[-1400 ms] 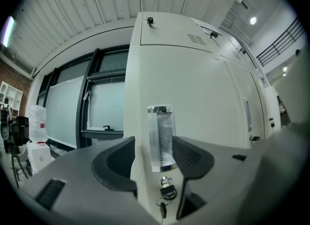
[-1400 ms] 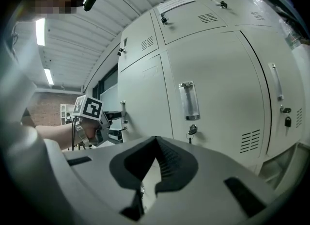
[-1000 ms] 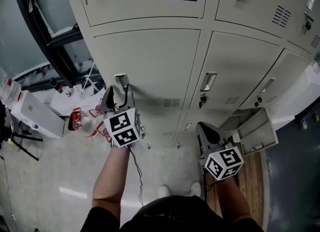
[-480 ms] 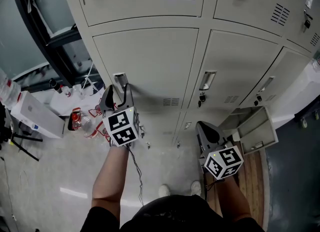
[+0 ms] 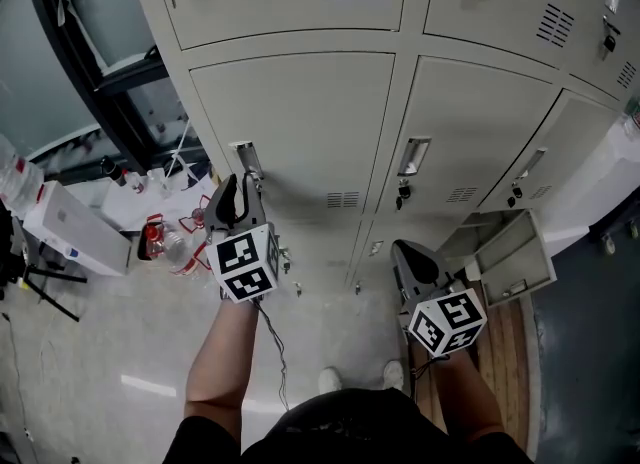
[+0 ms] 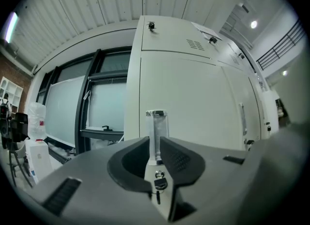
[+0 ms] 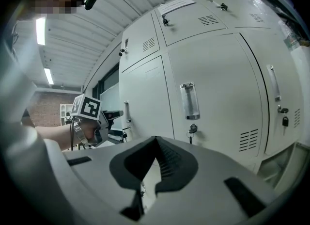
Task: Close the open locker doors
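Observation:
The beige lockers point(image 5: 300, 122) fill the head view, and the middle-row doors stand closed. At the lower right a small locker door point(image 5: 518, 257) hangs open. My left gripper point(image 5: 236, 187) points level at the left door's metal handle point(image 5: 245, 159), just short of it. In the left gripper view that handle point(image 6: 156, 124) and a hanging key point(image 6: 159, 185) show through the narrow gap of my left gripper point(image 6: 155, 141). Its jaws have just been closing, and nothing is pressed between them. My right gripper point(image 5: 410, 257) is shut and empty, left of the open door. In its own view my right gripper point(image 7: 156, 141) faces a closed door.
A white box point(image 5: 70, 227) and red-capped bottles point(image 5: 160, 242) lie on the floor at the left, below a black window frame point(image 5: 90, 62). A cable point(image 5: 272, 342) hangs from the left gripper. The person's shoes point(image 5: 330, 382) stand close to the lockers.
The left gripper has drawn back from the handle it straddled, so the handle now shows ahead of its tips. Its jaws stand closer together. The right gripper has not moved.

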{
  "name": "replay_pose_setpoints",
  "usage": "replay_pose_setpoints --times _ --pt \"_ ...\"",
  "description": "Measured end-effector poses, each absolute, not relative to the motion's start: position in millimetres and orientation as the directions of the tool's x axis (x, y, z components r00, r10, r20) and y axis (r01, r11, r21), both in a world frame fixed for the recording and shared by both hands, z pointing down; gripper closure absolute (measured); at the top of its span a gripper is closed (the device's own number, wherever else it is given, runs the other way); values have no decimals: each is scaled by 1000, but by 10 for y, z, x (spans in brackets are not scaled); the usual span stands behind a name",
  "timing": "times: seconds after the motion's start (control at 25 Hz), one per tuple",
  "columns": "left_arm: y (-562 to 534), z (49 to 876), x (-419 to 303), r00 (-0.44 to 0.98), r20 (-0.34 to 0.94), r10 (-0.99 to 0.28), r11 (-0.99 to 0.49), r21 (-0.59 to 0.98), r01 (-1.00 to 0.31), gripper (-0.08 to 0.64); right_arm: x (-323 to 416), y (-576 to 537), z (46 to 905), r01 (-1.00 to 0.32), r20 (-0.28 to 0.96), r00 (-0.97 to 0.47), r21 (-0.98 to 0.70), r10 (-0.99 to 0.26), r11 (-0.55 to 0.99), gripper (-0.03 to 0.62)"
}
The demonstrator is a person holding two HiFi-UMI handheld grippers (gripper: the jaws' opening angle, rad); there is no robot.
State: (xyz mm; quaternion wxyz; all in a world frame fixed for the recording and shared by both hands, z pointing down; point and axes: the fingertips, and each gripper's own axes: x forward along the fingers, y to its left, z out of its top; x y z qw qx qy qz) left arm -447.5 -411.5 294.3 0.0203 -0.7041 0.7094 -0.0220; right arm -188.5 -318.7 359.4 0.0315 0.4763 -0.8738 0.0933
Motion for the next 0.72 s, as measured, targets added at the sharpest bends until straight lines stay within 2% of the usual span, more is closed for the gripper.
replay_pose_setpoints --times 0.16,0.48,0.72 --pt "-4013 2925 -4400 43 -3 -999 -43 -35 -998 549 -1890 -3124 3574 -838 140 -545 -130 -827 530 592" --pt "-3778 2932 -4062 175 -8 -984 -175 -18 -984 556 -1806 -2931 3546 -851 130 -524 -123 -842 510 592" --pt "-3623 2979 -3502 358 -4 -934 -357 -46 -933 556 -1579 -2746 3549 -880 123 -474 -117 -872 461 592"
